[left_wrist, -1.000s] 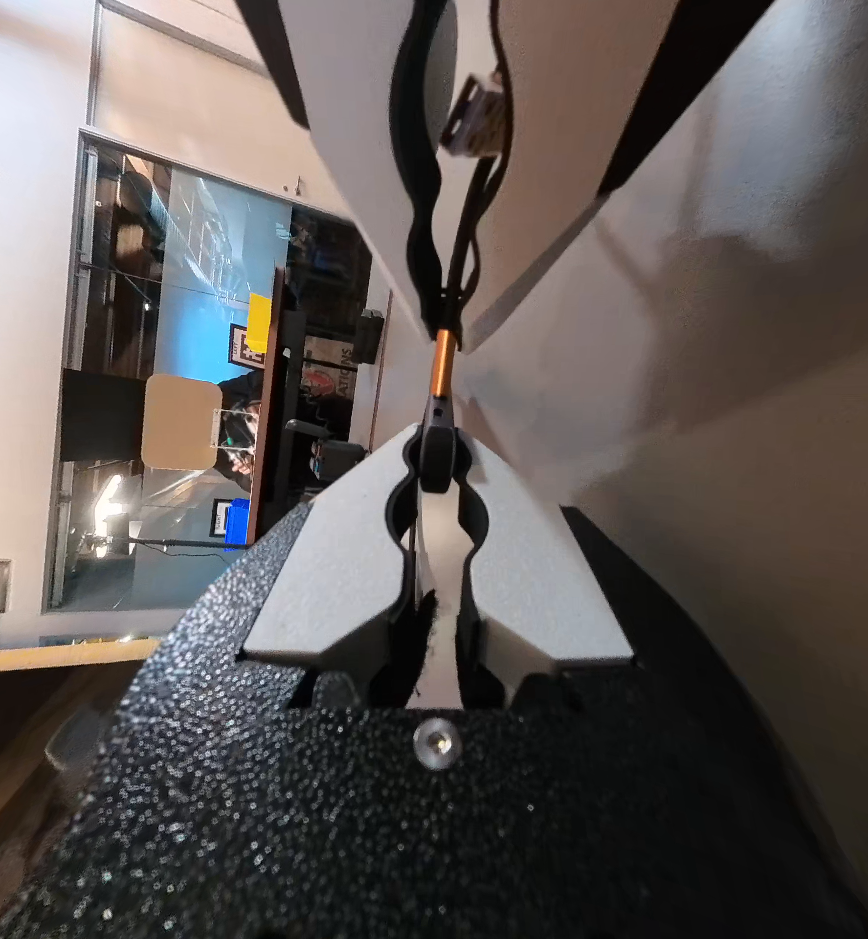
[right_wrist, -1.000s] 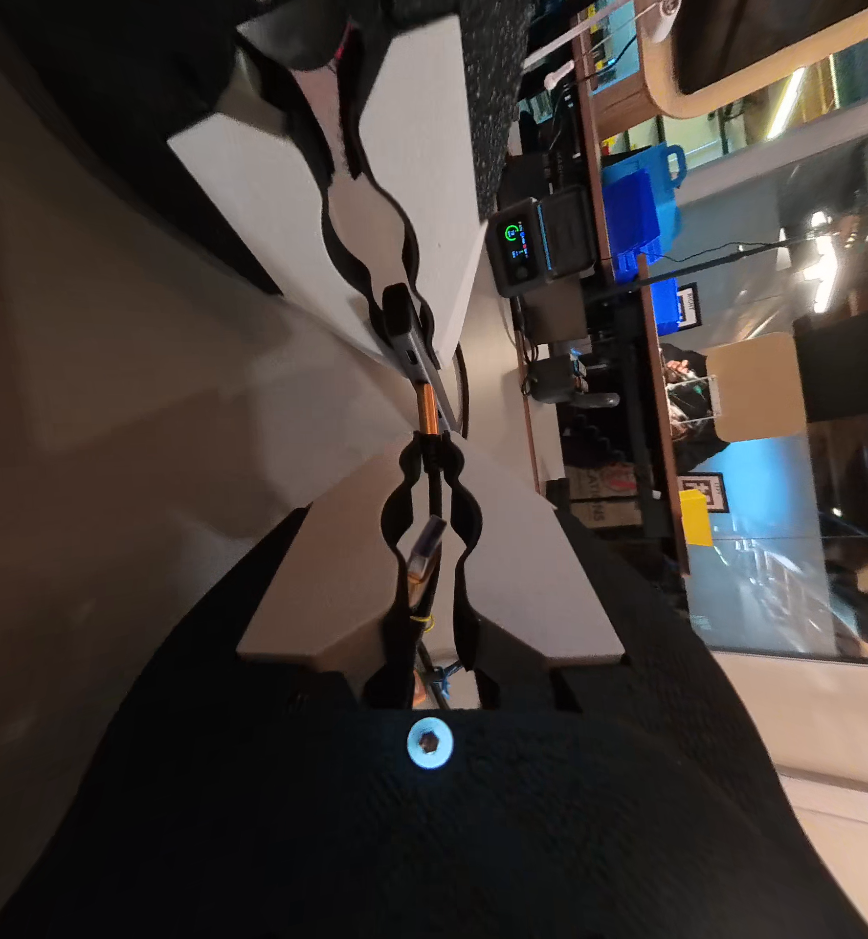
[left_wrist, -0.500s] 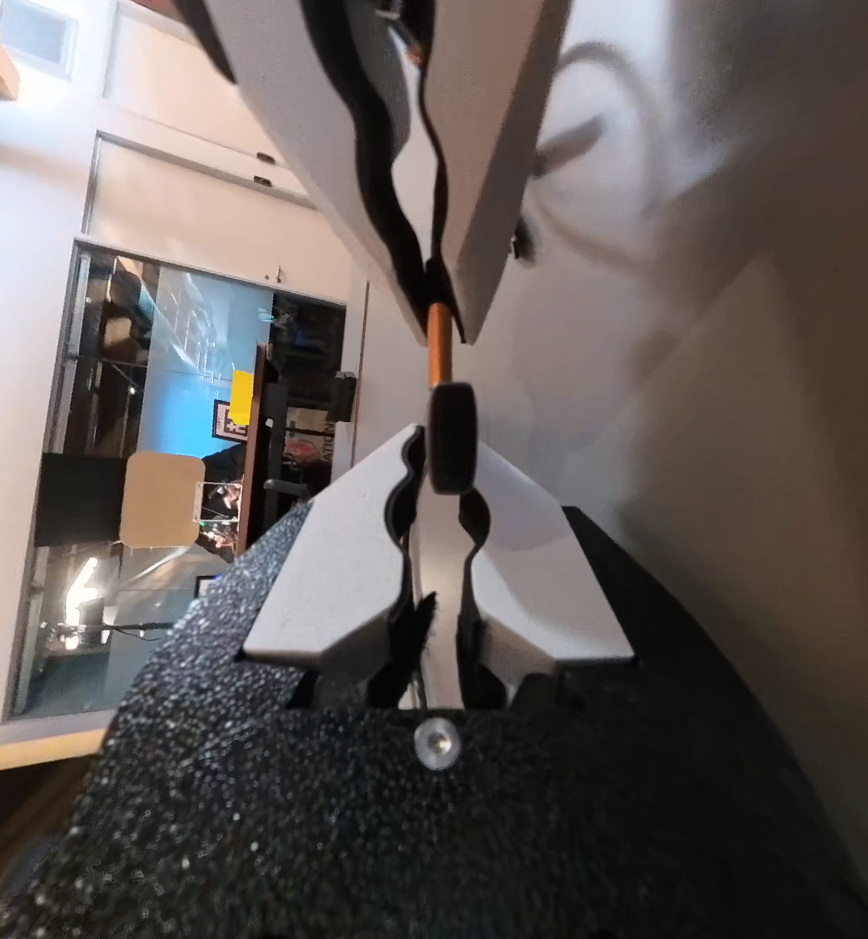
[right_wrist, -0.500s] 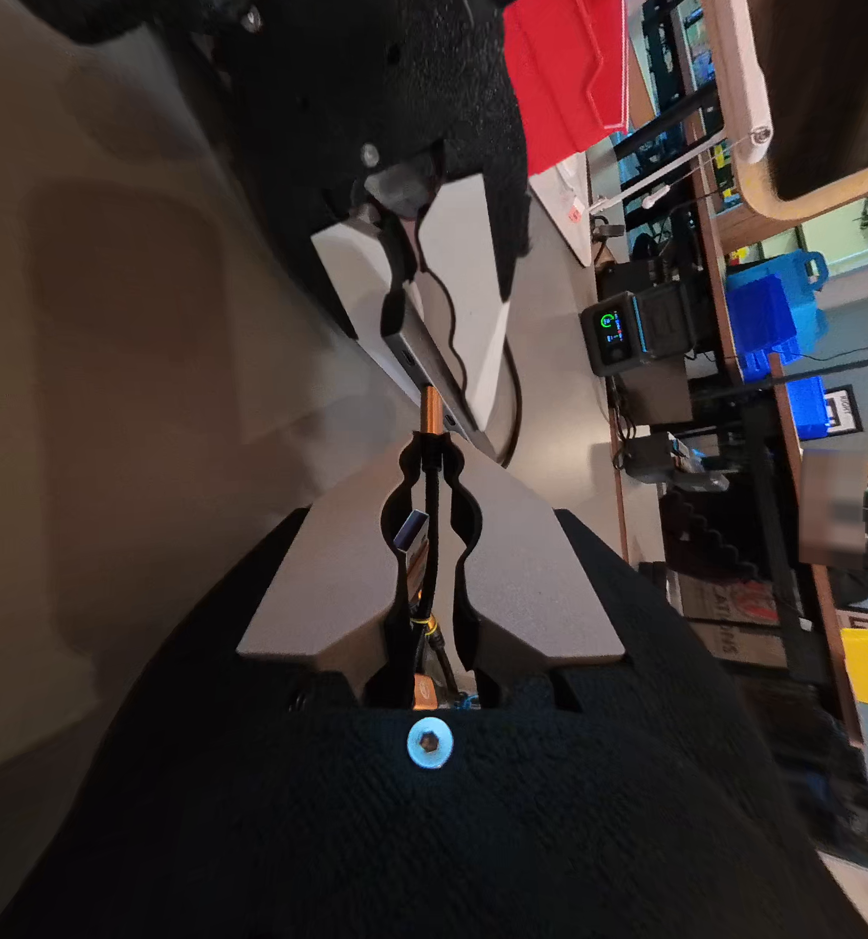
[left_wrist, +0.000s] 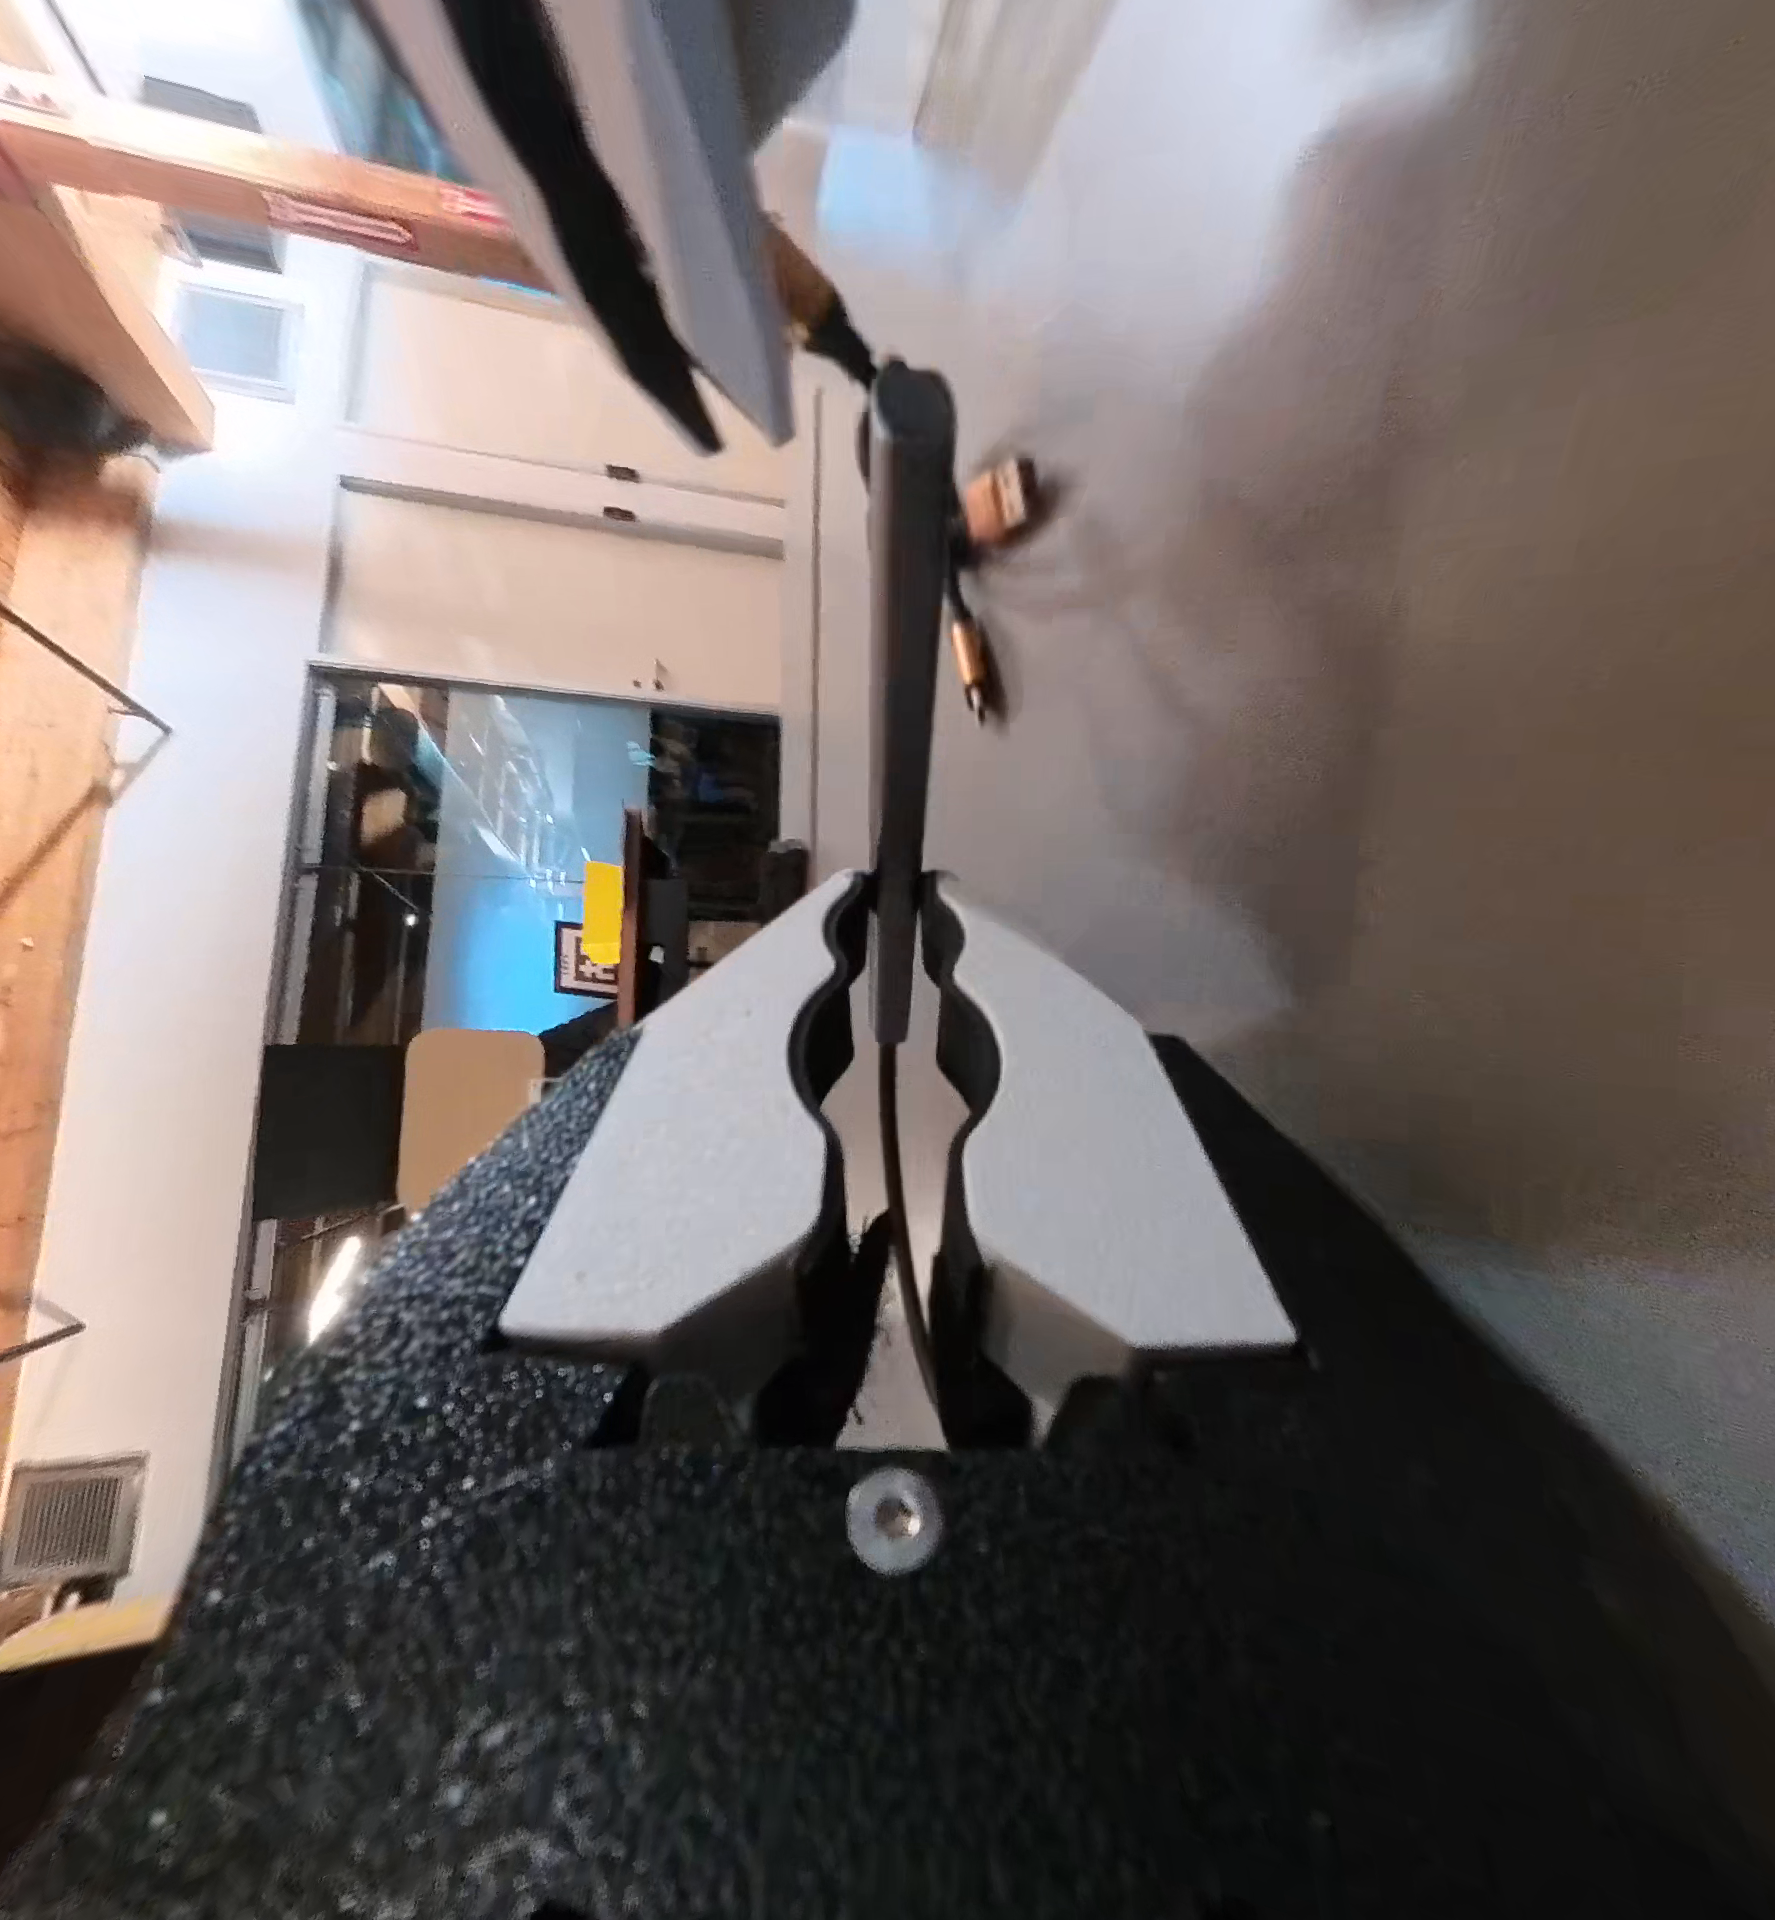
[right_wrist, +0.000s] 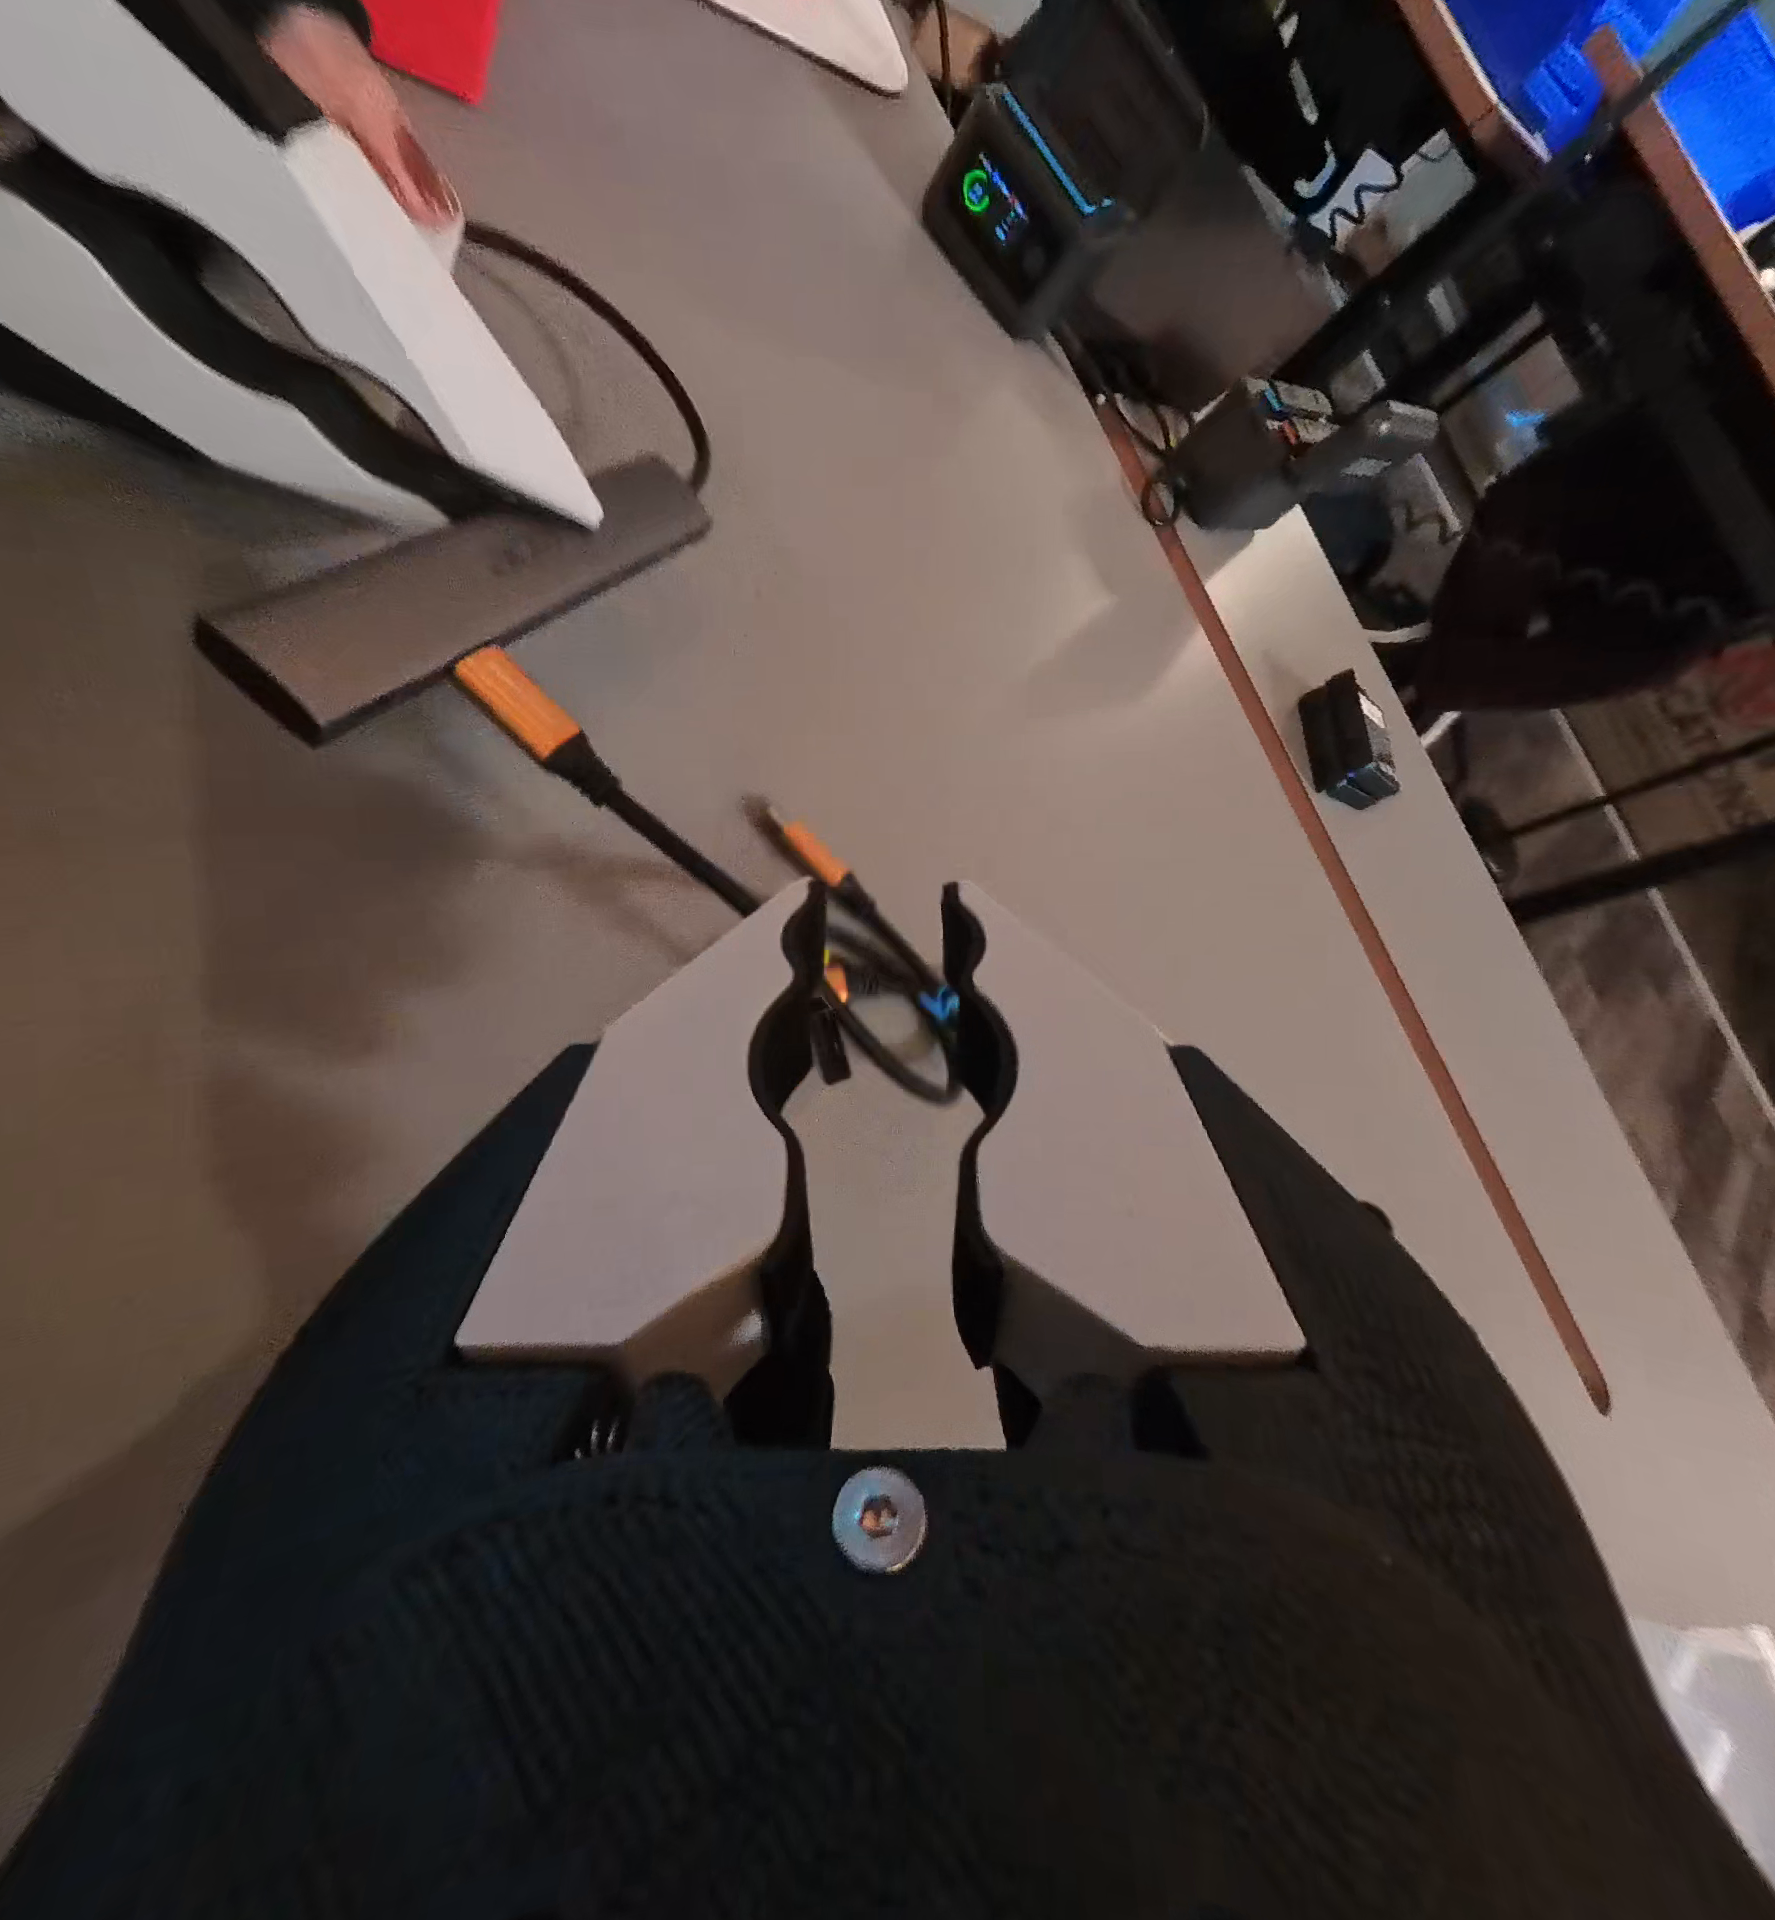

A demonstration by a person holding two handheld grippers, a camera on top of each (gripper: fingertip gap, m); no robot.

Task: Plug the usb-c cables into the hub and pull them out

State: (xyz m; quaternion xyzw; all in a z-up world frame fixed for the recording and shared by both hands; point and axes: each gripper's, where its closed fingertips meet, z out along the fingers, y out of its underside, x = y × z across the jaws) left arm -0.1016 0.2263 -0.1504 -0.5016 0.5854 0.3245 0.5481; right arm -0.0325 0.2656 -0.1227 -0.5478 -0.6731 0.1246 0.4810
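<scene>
My left gripper (left_wrist: 898, 883) is shut on the flat grey hub (left_wrist: 904, 644), seen edge-on. In the right wrist view the hub (right_wrist: 447, 613) lies low over the grey table, with the left gripper's white fingers (right_wrist: 363, 312) clamped on its far end. An orange-sleeved USB-C plug (right_wrist: 514, 701) sits in the hub's near side; its black cable runs toward my right gripper (right_wrist: 881, 904). That gripper is open and holds nothing, a short way back from the plug. A second loose orange plug (right_wrist: 810, 847) and coiled cable (right_wrist: 893, 1029) lie on the table behind its fingers.
The hub's own black lead (right_wrist: 644, 353) loops behind it. A power unit with a lit display (right_wrist: 1018, 197) and a small black box (right_wrist: 1350, 748) stand near the table's right edge (right_wrist: 1382, 935). A red object (right_wrist: 436, 42) is at the top.
My right gripper has opened, let go of the orange plug and drawn back from the hub. The plug stays in the hub. The left gripper keeps its hold on the hub.
</scene>
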